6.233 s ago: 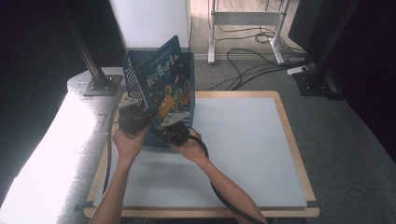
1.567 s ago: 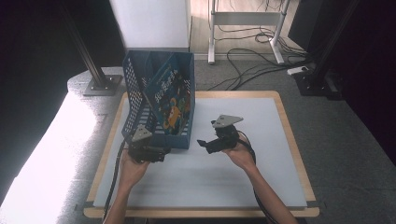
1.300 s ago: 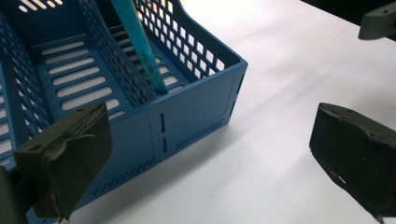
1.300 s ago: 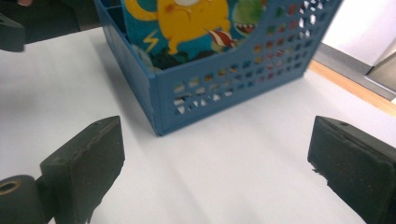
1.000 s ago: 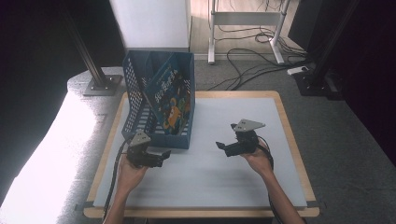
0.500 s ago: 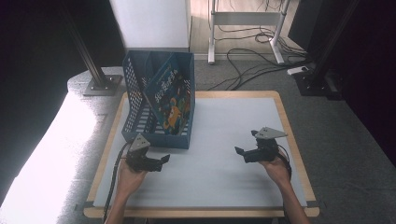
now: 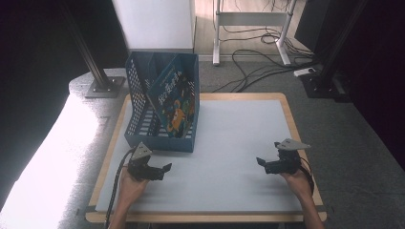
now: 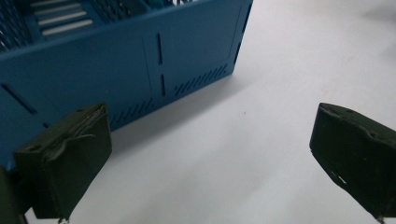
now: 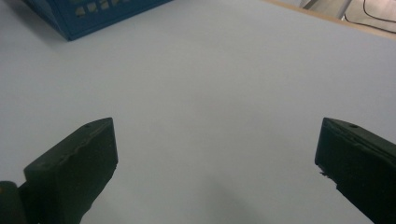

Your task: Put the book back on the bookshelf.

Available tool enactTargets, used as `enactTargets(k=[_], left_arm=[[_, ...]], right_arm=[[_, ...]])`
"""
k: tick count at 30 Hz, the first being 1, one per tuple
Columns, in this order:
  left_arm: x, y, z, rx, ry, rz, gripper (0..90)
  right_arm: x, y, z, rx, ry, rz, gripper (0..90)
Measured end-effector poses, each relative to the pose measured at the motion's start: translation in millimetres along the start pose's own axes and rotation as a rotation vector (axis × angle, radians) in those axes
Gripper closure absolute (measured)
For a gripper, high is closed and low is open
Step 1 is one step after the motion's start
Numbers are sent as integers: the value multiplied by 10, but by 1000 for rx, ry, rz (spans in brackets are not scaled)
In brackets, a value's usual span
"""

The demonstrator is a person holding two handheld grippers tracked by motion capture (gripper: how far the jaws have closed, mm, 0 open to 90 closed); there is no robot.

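— Where's the picture book (image 7: pixel 173 100)?
— Standing tilted in the blue file basket (image 7: pixel 143 125), back left of the bench (image 7: pixel 239 143).
— Left gripper (image 7: pixel 164 170)?
— Low, just in front of the basket, jaws wide, holding nothing.
— Right gripper (image 7: pixel 261 163)?
— Well apart over bare bench, jaws wide, likewise holding nothing.

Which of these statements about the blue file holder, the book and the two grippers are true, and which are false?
1. The book stands inside the blue file holder. True.
2. The left gripper holds the book. False: its jaws are open and empty.
3. The right gripper is open above the white mat. True.
4. The file holder lies on the floor. False: it stands on the mat's left part.
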State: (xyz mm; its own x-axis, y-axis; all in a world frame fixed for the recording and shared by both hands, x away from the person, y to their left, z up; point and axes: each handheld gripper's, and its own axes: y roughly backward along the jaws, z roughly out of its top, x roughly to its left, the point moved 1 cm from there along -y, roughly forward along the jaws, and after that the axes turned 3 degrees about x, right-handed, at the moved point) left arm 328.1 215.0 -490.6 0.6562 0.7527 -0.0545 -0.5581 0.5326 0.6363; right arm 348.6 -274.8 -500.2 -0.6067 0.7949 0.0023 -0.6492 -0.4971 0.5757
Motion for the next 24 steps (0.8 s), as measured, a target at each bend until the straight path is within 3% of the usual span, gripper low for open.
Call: enactTargets(k=[7, 12, 15, 18, 24], left_arm=[[-13, -92, -116, 32, -2, 9, 0], [-24, -183, -212, 44, 15, -9, 0], [-44, -272, -281, 76, 16, -12, 0], [-68, -297, -277, 102, -2, 1, 0], [-71, -352, -270, 157, 3, 7, 0]], right_arm=[[-45, 2, -177, 45, -14, -15, 0], [-76, -8, -280, 65, -40, -18, 0], [-81, -42, -337, 93, -40, -18, 0], [-87, -90, -390, 129, -41, -20, 0], [-105, -136, -402, 168, -52, -12, 0]])
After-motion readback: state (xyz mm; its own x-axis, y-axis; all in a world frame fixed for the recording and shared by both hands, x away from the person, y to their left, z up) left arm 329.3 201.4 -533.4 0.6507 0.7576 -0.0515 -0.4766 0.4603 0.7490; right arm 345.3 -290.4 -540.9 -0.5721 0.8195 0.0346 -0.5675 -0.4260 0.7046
